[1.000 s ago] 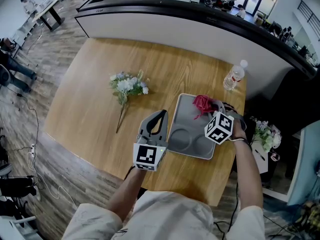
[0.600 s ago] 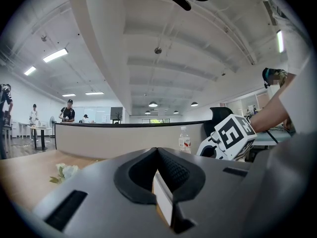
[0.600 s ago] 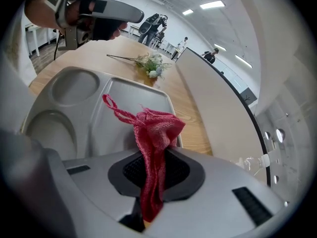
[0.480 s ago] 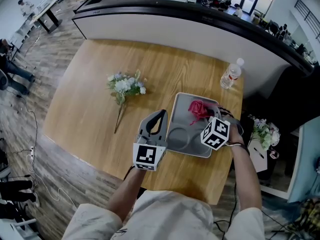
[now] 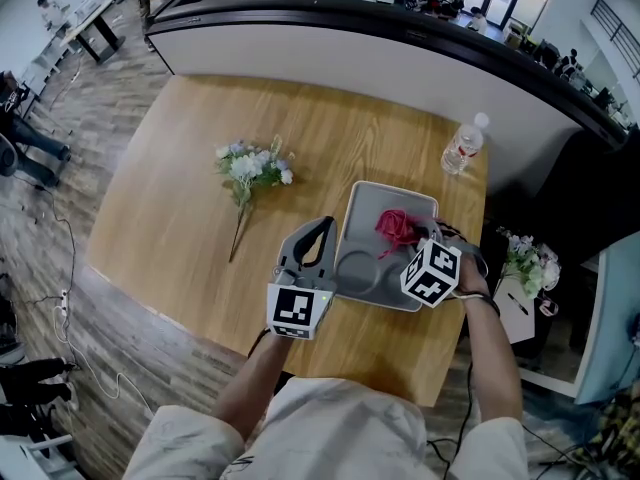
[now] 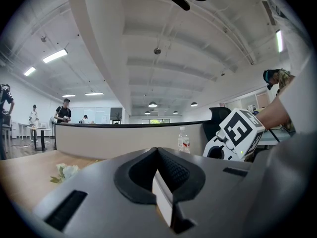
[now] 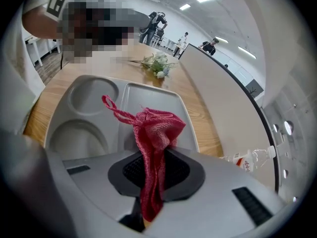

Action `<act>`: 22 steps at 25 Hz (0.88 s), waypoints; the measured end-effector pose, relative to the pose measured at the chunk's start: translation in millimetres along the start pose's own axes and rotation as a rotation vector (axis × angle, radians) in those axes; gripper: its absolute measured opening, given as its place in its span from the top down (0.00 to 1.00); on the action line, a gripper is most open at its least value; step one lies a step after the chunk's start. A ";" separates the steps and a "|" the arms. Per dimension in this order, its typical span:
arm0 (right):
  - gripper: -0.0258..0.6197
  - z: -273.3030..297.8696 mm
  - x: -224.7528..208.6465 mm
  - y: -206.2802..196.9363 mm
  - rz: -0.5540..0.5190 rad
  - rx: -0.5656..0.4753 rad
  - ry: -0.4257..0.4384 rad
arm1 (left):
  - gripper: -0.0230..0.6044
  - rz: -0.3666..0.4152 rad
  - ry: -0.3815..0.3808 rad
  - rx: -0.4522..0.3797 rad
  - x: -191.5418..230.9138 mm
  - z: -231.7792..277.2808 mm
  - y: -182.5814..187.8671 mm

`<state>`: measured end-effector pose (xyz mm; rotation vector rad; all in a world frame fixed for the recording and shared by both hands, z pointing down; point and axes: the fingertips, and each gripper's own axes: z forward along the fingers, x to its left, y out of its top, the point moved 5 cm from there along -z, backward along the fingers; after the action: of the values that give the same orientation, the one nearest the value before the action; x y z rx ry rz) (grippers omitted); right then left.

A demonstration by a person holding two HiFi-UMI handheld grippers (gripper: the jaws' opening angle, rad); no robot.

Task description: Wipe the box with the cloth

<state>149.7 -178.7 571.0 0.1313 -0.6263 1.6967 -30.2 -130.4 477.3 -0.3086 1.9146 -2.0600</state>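
Observation:
The box (image 5: 352, 216) is a grey compartment tray on the wooden table, seen up close in the right gripper view (image 7: 89, 94). A red cloth (image 5: 397, 226) hangs bunched over its large far compartment, pinched between the jaws of my right gripper (image 5: 414, 236). In the right gripper view the cloth (image 7: 156, 128) trails out of the shut right gripper (image 7: 154, 171) with a loose loop to the left. My left gripper (image 5: 323, 232) lies at the box's left side. Its jaws (image 6: 161, 175) are shut on a thin pale edge, apparently the box's rim.
A bunch of white flowers (image 5: 252, 171) lies on the table to the left of the box. A plastic water bottle (image 5: 461, 148) stands at the table's far right corner. A long counter (image 5: 400, 58) runs behind the table. More flowers (image 5: 525, 263) sit off the right edge.
My right gripper has drawn the red cloth a little nearer and leftward across the box's large compartment. The left gripper has stayed at the box's left side.

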 end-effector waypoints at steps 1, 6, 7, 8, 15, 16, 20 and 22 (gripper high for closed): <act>0.87 -1.0 1.6 0.2 0.001 0.003 0.005 | 0.94 -0.001 0.001 -0.001 -0.1 -0.2 0.4; 0.87 -6.6 9.3 -1.7 0.014 -0.005 0.023 | 0.94 0.006 0.003 -0.001 -1.6 -1.6 1.5; 0.87 -8.2 11.1 -2.0 0.013 -0.003 0.029 | 0.94 0.007 0.005 -0.002 -1.9 -2.2 1.8; 0.87 -9.6 13.1 -2.0 0.011 0.000 0.037 | 0.94 0.008 0.007 -0.002 -2.2 -2.5 1.8; 0.87 -17.4 23.0 -1.7 0.013 0.032 0.058 | 0.94 0.013 0.010 -0.002 -3.1 -4.6 1.1; 0.87 -18.9 23.4 -2.1 0.017 0.033 0.066 | 0.94 0.016 0.012 -0.002 -3.0 -5.3 1.4; 0.87 -28.4 31.6 -2.2 0.046 0.021 0.128 | 0.94 0.026 0.020 -0.005 -3.0 -8.0 2.6; 0.87 -31.4 35.1 -2.1 0.044 0.012 0.112 | 0.94 0.026 0.024 -0.006 -3.7 -8.2 3.3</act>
<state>151.4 -132.9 559.9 0.0308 -0.5392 1.7377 -29.5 -121.7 473.5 -0.2604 1.9289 -2.0503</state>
